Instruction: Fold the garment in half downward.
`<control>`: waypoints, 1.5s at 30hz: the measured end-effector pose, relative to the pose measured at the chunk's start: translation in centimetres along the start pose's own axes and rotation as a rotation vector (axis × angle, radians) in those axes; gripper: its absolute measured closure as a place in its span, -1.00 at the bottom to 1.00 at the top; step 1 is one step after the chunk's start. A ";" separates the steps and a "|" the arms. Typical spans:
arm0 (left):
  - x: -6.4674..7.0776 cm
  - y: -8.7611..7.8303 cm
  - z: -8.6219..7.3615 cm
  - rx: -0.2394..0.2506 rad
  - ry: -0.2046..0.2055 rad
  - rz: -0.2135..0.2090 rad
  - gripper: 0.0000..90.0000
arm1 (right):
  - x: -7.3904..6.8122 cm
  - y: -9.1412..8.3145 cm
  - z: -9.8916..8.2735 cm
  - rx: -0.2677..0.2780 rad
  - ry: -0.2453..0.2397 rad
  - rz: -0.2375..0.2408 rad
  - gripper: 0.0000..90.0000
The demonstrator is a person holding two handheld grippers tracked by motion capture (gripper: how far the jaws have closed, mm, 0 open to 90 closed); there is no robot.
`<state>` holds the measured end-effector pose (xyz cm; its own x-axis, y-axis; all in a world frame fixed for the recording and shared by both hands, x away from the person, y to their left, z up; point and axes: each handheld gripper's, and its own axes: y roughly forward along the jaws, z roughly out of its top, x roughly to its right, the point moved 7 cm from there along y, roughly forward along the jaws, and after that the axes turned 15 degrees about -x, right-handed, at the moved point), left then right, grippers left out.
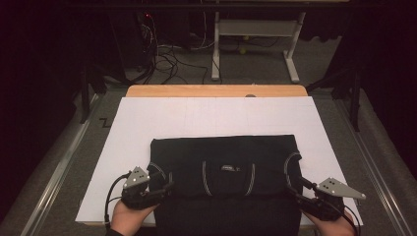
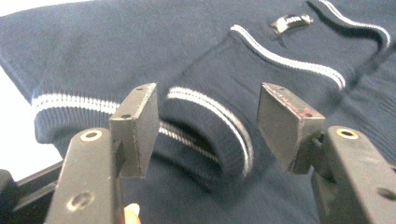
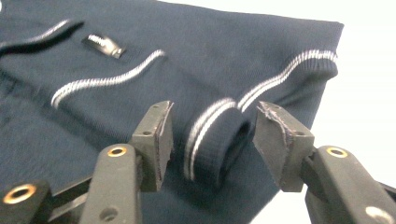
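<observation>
Folded dark sweater flat on white sheet, near table edge. Striped cuffs between parted jaws, pads clear of fabric. Left gripper at left corner, right gripper at right, both agape.

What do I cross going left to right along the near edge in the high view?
White sheet → left gripper → dark sweater → right gripper → white sheet again.

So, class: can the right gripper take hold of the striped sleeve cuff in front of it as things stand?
Probably yes. The right gripper has its jaws open on either side of the striped cuff of the dark sweater, with nothing between.
</observation>
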<state>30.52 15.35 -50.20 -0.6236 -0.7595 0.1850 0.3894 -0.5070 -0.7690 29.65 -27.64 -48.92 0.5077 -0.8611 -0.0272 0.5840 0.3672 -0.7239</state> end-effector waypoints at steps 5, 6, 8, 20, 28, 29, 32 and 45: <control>-0.7 0.9 1.9 -0.011 -0.006 0.008 -0.20 | 0.4 1.4 2.4 -0.001 -0.006 -0.015 0.04; -0.9 1.2 2.4 -0.014 -0.015 -0.004 -0.20 | 0.3 1.7 2.8 -0.003 -0.004 -0.014 0.04; -1.2 1.8 3.0 -0.018 -0.015 -0.009 -0.19 | 0.1 2.8 3.9 -0.020 -0.010 -0.009 0.03; 0.2 4.1 3.0 -0.138 0.040 0.006 0.01 | -1.7 6.7 4.3 -0.137 -0.095 0.012 0.14; 1.0 5.1 2.4 -0.196 0.084 0.030 0.22 | -2.0 7.1 3.3 -0.199 -0.106 0.032 0.36; 1.0 5.1 2.4 -0.195 0.084 0.029 0.24 | -2.0 7.1 3.2 -0.198 -0.114 0.029 0.42; 1.1 5.1 2.3 -0.192 0.085 0.018 0.35 | -2.2 7.0 3.2 -0.199 -0.127 0.030 0.60; 1.4 4.7 2.5 -0.160 0.096 0.021 0.54 | -2.8 6.6 3.2 -0.186 -0.175 0.017 0.84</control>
<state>33.14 10.90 -52.03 -0.6811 -0.7232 0.1146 0.2950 -0.4143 -0.8610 34.11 -21.69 -51.37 0.6277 -0.7755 0.0680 0.4563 0.2958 -0.8392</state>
